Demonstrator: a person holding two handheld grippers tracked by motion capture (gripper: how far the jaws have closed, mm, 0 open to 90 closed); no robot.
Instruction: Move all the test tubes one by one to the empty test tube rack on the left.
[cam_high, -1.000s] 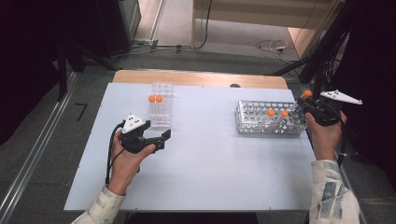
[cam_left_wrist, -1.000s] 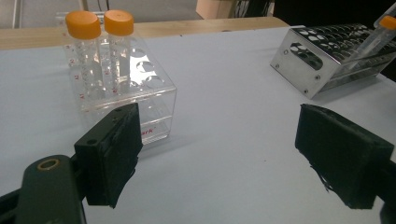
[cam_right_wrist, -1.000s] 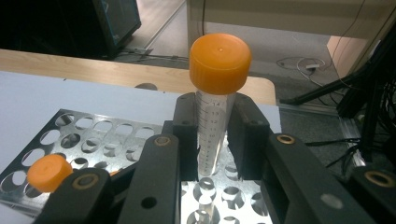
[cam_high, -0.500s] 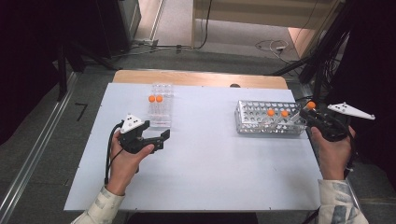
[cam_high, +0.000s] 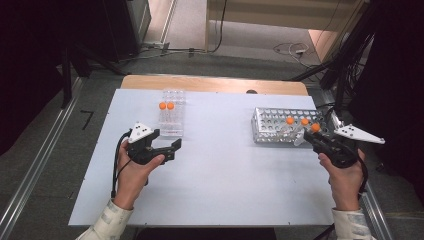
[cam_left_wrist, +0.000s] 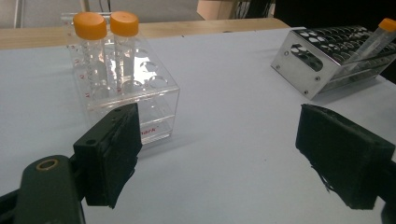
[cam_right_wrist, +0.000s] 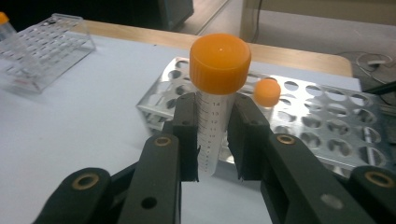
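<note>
Tube (cam_right_wrist: 212, 126) sits right in the right gripper (cam_right_wrist: 215, 140), pinched by the two black jaws on its clear side, just under its orange cap (cam_right_wrist: 219, 63). The tube stands straight up, cap on top. Right behind this gripper is the metal rack (cam_right_wrist: 327, 126), with another orange-capped tube (cam_right_wrist: 267, 93) in one of its holes. Far off, across the white surface (cam_high: 225, 175), stands the clear rack (cam_high: 171, 117) with two orange tubes (cam_high: 166, 106) in it.

The left gripper (cam_high: 167, 150) is spread wide with nothing in it. It rests low over the surface, and the clear rack is just ahead of it. I think the tube has to go to the clear rack. That rack is well apart from the right gripper and much nearer the left hand (cam_high: 132, 170), so the right hand (cam_high: 345, 172) has a long way to carry it sideways, keeping it upright.
</note>
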